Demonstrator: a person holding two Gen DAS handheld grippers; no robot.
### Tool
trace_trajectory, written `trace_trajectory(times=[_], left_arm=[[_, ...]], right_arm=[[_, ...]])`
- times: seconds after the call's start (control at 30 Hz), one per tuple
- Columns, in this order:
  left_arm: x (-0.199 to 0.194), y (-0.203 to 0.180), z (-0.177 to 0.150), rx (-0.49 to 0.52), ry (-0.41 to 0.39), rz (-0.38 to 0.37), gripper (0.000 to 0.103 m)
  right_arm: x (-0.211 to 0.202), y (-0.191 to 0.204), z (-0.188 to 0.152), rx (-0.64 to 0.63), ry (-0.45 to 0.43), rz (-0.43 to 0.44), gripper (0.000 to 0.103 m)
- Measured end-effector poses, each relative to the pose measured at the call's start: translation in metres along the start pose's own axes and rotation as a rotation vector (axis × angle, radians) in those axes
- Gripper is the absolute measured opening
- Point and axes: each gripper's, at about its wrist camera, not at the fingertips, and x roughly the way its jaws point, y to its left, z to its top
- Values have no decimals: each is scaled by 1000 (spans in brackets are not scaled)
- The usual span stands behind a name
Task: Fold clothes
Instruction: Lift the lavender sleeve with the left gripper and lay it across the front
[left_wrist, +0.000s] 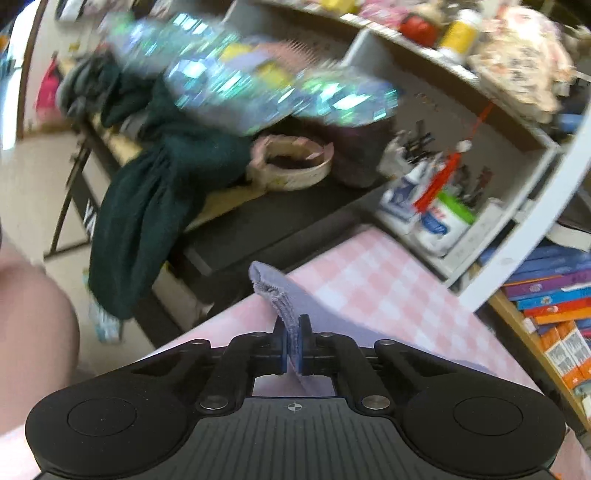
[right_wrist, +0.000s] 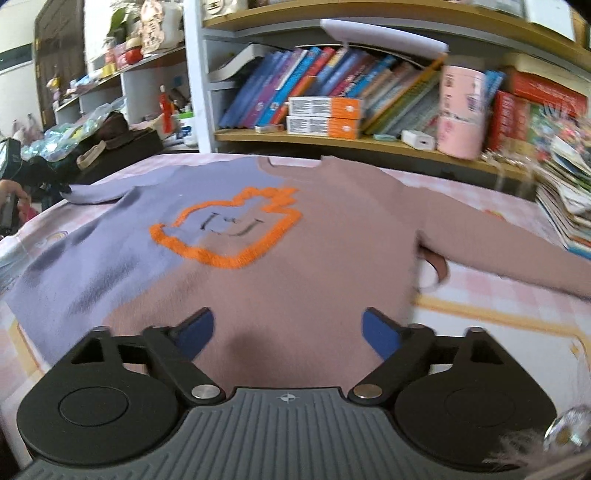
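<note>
A purple and dusty-pink sweater (right_wrist: 295, 266) with an orange outline design (right_wrist: 229, 229) lies spread flat on the pink checked tablecloth (right_wrist: 517, 306), neck toward the shelves. My right gripper (right_wrist: 288, 328) is open and empty, just above the pink lower part of the sweater. My left gripper (left_wrist: 293, 343) is shut on the purple sleeve cuff (left_wrist: 275, 291) and holds it raised at the table's left edge. The purple sleeve (right_wrist: 96, 194) stretches left in the right wrist view.
A bookshelf (right_wrist: 332, 96) with books and a pink cup (right_wrist: 461, 110) stands behind the table. Stacked magazines (right_wrist: 565, 206) sit at the right. A black side table (left_wrist: 258, 221) with dark green clothes (left_wrist: 155, 206) and a basket (left_wrist: 291, 166) stands left.
</note>
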Motion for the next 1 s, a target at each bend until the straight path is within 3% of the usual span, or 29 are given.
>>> trace_trajectory(times=[0.07,0.17,0.37,0.47,0.67,0.87,1.0], left_arm=[[-10,-18,3,38,-20,-33,3],[-28,-55,10,97,-47,-124,3],[-59,-150,11,211,-67,-353,3],[-60,-199,1,240,-41,-447,3],[-57,-286,-48,311,25,-610,3],[-56,-345,-107,429,91,-683,3],[-45,-361,-135,430,145,-693,3]], right_arm=[[-4,-4,-5,8,3,-11,44],[-7,-9,-8,26,1,-17,23],[-6,-5,-8,7,7,-40,23],[-4,1,-8,-29,10,-79,30],[-4,-2,-8,-11,12,-80,34],[-4,-1,-8,-12,11,-82,34],[-4,-3,-8,-6,10,-78,34]])
